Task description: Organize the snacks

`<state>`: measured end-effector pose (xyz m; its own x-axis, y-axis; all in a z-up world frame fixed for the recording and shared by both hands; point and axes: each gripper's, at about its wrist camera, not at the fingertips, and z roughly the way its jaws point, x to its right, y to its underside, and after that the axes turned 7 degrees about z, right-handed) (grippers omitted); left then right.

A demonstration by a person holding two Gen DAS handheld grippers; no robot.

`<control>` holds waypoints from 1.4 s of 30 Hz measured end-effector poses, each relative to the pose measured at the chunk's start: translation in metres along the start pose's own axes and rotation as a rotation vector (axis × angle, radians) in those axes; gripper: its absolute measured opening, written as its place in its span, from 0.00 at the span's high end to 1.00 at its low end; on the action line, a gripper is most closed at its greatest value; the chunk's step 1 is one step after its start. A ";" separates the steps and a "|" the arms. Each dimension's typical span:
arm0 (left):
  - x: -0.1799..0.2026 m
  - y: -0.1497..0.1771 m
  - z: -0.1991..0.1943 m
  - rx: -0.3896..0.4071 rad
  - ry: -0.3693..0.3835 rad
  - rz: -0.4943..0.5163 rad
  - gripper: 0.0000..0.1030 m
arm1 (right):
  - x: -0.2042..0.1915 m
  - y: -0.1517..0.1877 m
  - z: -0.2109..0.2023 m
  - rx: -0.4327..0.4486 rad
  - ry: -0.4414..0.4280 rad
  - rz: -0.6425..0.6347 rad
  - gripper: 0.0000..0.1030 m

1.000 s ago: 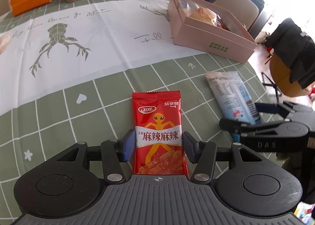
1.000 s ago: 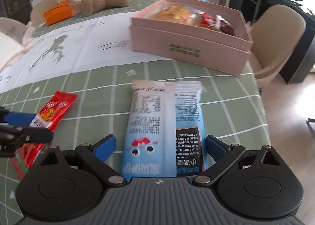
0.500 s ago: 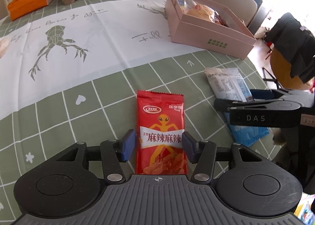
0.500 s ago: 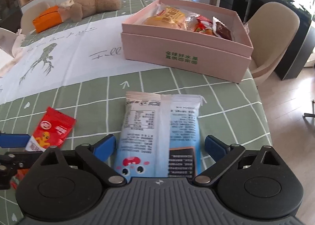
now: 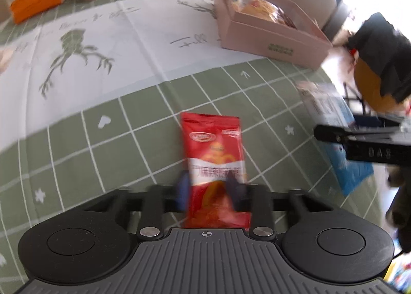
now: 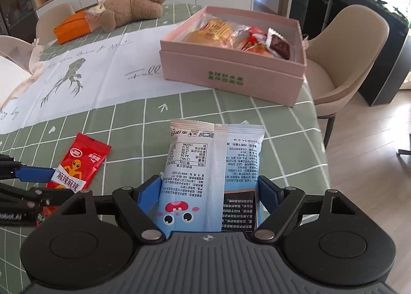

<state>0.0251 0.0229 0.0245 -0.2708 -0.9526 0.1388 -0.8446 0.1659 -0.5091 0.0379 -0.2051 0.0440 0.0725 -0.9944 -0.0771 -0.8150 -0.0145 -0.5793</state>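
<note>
The left tongs (image 5: 209,188) are clamped on the slim red foil snack packet (image 5: 214,163), low on the green checked desk (image 6: 205,111). The right tongs (image 6: 209,188) are closing around the pale blue plastic snack bag (image 6: 213,173), pads at its edges. Either slick wrapper may crumple and slip out on the way to the open pink cardboard box (image 6: 231,73).

Red bag (image 5: 214,165) with an orange alien. Light blue bag (image 6: 213,178) with a pink monster. Pink box (image 6: 231,73). Green checked cloth (image 6: 128,127).
</note>
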 end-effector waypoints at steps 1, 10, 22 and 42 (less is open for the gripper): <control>-0.003 -0.001 -0.003 0.007 0.014 -0.027 0.81 | 0.001 0.000 -0.002 0.004 0.000 0.007 0.22; 0.006 -0.055 -0.060 0.249 0.071 0.022 0.82 | 0.021 0.000 -0.026 0.074 -0.002 0.107 0.22; 0.060 -0.036 -0.006 0.001 0.018 0.257 0.75 | 0.026 0.030 -0.013 0.021 0.020 0.154 0.22; 0.039 -0.007 0.009 0.016 -0.044 0.172 0.61 | 0.017 0.030 0.018 -0.033 0.115 0.100 0.00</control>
<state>0.0246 -0.0173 0.0255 -0.3896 -0.9209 0.0112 -0.7799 0.3234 -0.5359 0.0251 -0.2203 0.0109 -0.0745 -0.9965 -0.0385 -0.8335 0.0834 -0.5461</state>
